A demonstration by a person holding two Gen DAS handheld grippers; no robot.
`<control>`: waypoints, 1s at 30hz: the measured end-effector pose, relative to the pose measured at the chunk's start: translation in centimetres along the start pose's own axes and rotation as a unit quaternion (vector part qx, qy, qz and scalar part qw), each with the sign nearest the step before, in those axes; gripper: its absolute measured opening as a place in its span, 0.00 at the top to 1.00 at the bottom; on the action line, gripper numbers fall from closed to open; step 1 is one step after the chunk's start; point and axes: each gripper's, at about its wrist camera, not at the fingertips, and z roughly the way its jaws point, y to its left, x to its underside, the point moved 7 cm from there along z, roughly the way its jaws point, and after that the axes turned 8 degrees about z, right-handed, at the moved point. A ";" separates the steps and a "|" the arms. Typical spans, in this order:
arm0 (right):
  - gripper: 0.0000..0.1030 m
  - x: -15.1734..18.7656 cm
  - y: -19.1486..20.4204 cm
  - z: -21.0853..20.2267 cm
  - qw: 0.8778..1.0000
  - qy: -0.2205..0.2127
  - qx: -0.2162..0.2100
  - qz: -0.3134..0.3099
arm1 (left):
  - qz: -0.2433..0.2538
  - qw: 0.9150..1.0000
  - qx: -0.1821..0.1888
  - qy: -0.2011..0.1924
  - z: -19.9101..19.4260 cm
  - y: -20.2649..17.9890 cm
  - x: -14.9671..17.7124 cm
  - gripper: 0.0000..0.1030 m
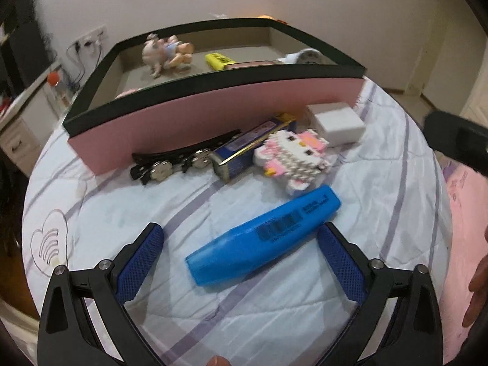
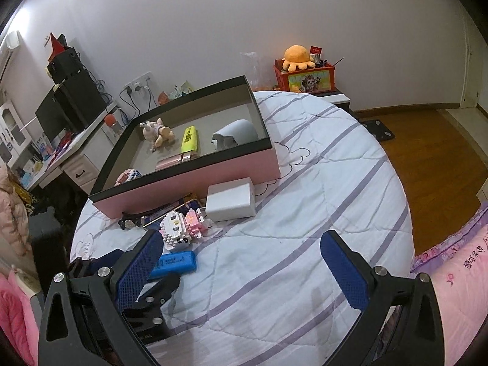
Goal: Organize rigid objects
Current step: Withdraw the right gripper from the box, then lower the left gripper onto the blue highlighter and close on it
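Blue highlighter (image 1: 263, 235) on bedspread between wide-open, empty left hand-held gripper's (image 1: 241, 256) fingers, untouched.

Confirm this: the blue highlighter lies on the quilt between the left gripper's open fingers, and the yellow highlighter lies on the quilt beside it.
Not quite. The yellow highlighter lies inside the pink box, as the right wrist view shows. The blue highlighter does lie on the quilt between the open left gripper fingers.

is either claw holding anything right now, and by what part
Nothing is held. The left claw is open around the blue highlighter, pads clear of it. The right claw is open and empty.
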 end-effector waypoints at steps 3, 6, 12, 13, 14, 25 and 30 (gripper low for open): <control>0.00 -0.1 -0.4 0.1 1.000 -0.001 0.002 0.006 | 0.025 1.000 0.007 0.002 0.0 -1.1 0.0 0.08; 0.00 -0.2 -0.5 0.1 1.000 -0.002 0.002 0.008 | 0.034 0.999 0.010 0.003 -0.3 -1.7 0.2 0.16; 0.00 -0.2 -0.3 -0.1 1.000 -0.003 0.001 0.004 | 0.022 1.000 0.017 0.000 -1.2 -1.5 0.4 0.39; 0.00 -0.2 -0.2 -0.1 1.000 -0.004 0.001 0.003 | 0.020 1.000 0.019 0.000 -1.3 -1.4 0.4 0.45; 0.00 -0.1 -0.1 -0.2 1.000 -0.004 0.001 0.002 | 0.021 1.000 0.023 0.001 -1.3 -1.5 0.4 0.47; 0.00 -0.4 0.1 -0.7 1.000 -0.010 0.002 -0.002 | 0.051 0.999 0.010 0.005 -0.6 -2.4 -0.9 0.38; 0.00 -0.5 -0.2 -0.5 1.000 -0.009 0.005 0.001 | 0.054 0.998 0.023 0.003 0.3 -2.9 -1.7 0.38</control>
